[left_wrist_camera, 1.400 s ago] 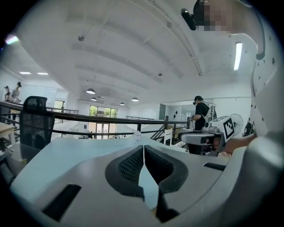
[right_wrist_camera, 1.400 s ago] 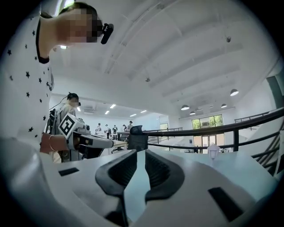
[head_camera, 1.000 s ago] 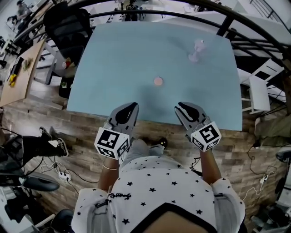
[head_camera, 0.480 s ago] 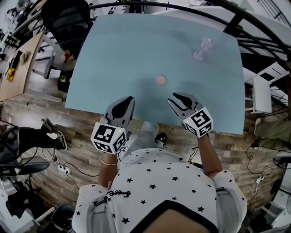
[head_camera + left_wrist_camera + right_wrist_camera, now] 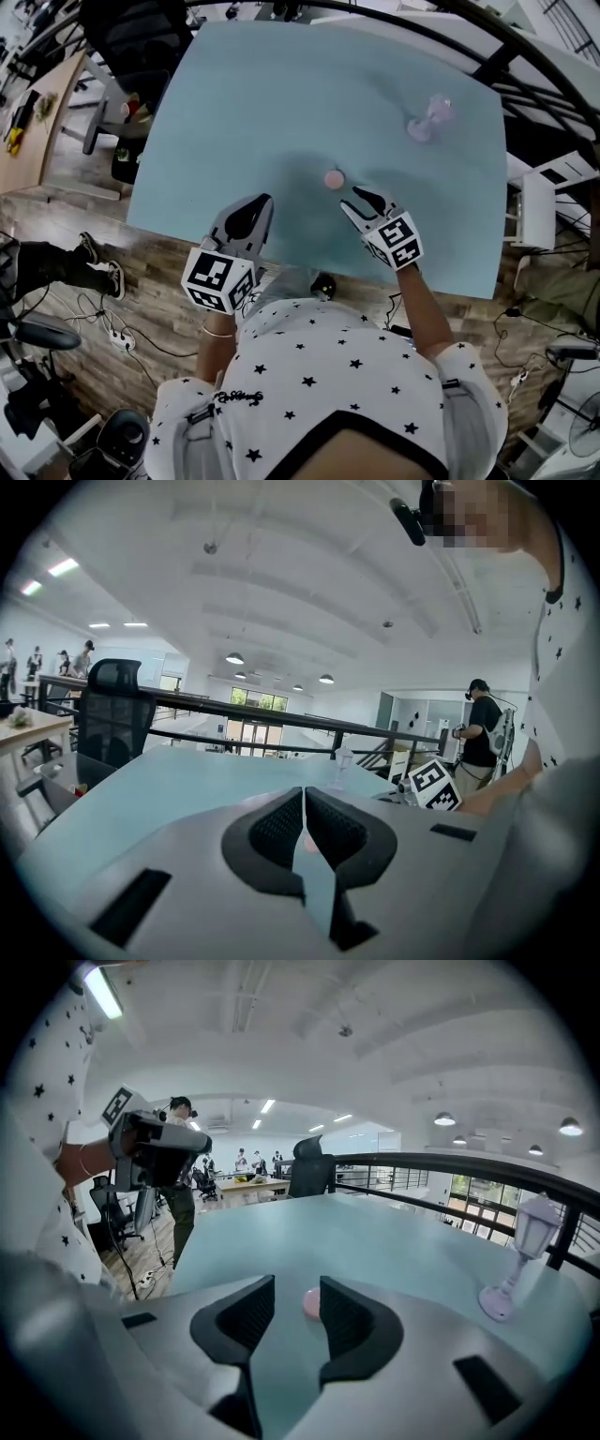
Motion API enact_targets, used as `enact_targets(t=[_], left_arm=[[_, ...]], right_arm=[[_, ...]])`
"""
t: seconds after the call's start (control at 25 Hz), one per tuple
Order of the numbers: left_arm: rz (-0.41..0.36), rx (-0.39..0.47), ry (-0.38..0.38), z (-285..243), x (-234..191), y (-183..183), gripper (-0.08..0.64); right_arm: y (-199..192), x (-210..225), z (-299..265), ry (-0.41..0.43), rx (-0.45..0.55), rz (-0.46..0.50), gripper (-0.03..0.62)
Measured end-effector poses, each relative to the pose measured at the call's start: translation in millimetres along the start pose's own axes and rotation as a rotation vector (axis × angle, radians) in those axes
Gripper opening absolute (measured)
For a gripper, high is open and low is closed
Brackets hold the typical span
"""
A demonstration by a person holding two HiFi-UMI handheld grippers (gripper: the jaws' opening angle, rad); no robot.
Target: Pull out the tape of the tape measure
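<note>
The tape measure is a small round pink case lying on the light blue table. My right gripper hovers just short of it, on its near right side. Its jaws are opening and nothing is between them. In the right gripper view the pink case shows in the gap just beyond the right gripper. My left gripper sits over the table's near edge, left of the case, shut and empty. In the left gripper view the left gripper has its pads together.
A pale pink lantern-shaped ornament stands at the table's far right, and its pale body shows again in the right gripper view. A black office chair stands off the far left corner. A black railing runs behind the table. Cables lie on the wooden floor.
Both grippers have moved forward from the near edge over the table, the right one closing in on the pink case. The right jaws stand wider apart than before.
</note>
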State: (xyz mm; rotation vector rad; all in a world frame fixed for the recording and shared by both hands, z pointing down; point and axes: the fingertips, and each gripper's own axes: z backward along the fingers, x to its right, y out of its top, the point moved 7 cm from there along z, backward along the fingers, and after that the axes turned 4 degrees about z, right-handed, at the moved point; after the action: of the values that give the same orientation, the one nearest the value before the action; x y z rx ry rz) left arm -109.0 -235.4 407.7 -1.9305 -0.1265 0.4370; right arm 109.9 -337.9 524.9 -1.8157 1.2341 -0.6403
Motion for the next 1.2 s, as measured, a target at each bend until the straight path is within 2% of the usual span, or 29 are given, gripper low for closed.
enact_targets(t=[0.12,0.32,0.76,1.2], left_arm=[[0.007,-0.002,0.014,-7,-9,3,0.034],[0.021,-0.014,0.028,-15,-20,4,0.034],[0.044,-0.038,0.042,-28,-37,4,0.034],[0.059,-0.061,0.055,-29,-46,-1,0.034]], right_arm=[[-5,9,-15,0.019,-0.035,0.006,0.153],[-14,17,-38,0.061,-0.102,0.021,0.192],[-32,29,-78,0.084,-0.2,0.033,0.225],[-40,28,-88,0.108,-0.236,0.045,0.223]])
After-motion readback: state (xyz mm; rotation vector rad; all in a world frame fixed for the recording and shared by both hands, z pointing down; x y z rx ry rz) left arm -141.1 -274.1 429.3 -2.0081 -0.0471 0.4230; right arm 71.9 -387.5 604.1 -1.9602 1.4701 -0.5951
